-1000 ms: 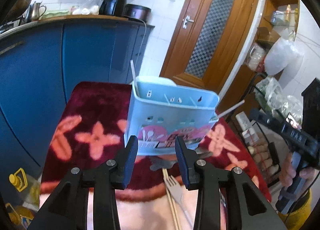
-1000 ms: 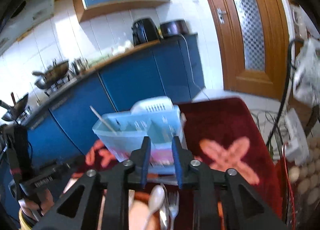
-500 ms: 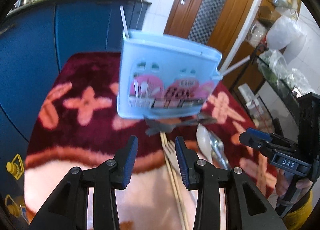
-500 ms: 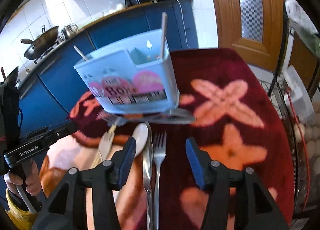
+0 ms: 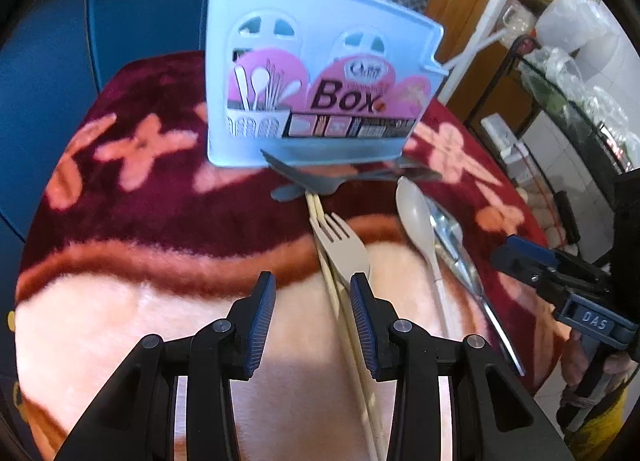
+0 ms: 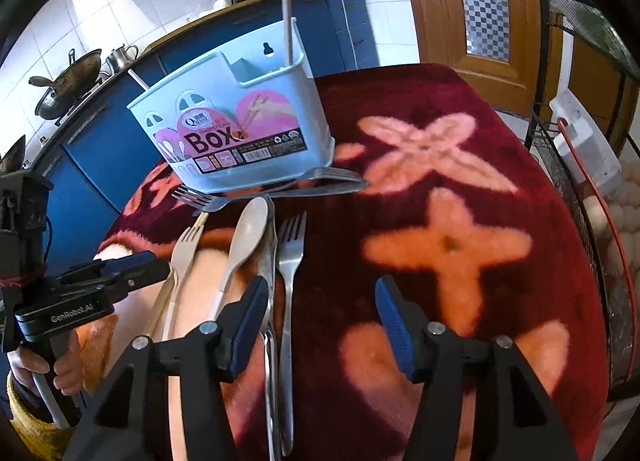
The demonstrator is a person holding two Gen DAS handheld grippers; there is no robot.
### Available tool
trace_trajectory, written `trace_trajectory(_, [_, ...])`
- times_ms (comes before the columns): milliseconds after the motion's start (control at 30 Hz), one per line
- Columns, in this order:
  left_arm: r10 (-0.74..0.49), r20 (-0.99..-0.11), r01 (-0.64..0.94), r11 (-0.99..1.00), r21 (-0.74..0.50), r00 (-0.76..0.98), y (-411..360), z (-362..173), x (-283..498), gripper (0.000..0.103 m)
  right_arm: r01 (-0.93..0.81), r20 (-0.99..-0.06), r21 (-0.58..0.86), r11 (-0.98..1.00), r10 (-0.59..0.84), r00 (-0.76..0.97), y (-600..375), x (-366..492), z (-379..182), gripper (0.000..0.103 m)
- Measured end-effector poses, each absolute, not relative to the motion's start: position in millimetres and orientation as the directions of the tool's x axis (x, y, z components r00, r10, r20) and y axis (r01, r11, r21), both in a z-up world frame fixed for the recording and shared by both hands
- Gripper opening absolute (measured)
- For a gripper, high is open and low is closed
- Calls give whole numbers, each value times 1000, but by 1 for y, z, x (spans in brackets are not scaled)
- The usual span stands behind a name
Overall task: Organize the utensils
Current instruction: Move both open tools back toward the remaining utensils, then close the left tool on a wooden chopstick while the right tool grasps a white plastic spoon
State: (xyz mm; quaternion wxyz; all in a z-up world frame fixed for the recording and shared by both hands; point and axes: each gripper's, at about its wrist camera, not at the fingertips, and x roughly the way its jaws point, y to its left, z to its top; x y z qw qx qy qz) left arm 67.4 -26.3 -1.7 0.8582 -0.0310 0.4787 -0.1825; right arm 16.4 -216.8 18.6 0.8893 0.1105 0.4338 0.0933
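A light blue utensil box [image 5: 320, 73] [image 6: 240, 133] stands on the red flowered cloth [image 5: 140, 189] [image 6: 460, 189], with thin sticks poking out of it. In front of it lie a beige fork [image 5: 342, 249] [image 6: 184, 257] on chopsticks [image 5: 332, 293], a beige spoon [image 5: 416, 217] [image 6: 248, 233], a metal spoon [image 5: 452, 233] and a metal fork [image 6: 290, 253]. More metal cutlery [image 6: 312, 181] lies against the box's base. My left gripper [image 5: 313, 317] is open and empty, just left of the beige fork. My right gripper [image 6: 318, 325] is open and empty above the metal fork's handle.
Blue kitchen cabinets [image 6: 100, 133] stand behind the table, with a wok [image 6: 68, 85] and appliances on the counter. A wooden door [image 6: 480, 13] is at the back right. A wire rack [image 6: 592, 221] with bags and eggs stands at the right table edge.
Both grippers have pulled back and tilted down from the box toward the cutlery. The right gripper's jaws have opened wide. The box now stands on the cloth.
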Motion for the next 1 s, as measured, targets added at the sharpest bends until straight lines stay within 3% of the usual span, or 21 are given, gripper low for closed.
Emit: trace_trajectory(1000, [-302, -815, 255, 947, -196, 494, -16, 1, 59, 40, -89, -738, 271, 958, 266, 620, -220, 9, 11, 60])
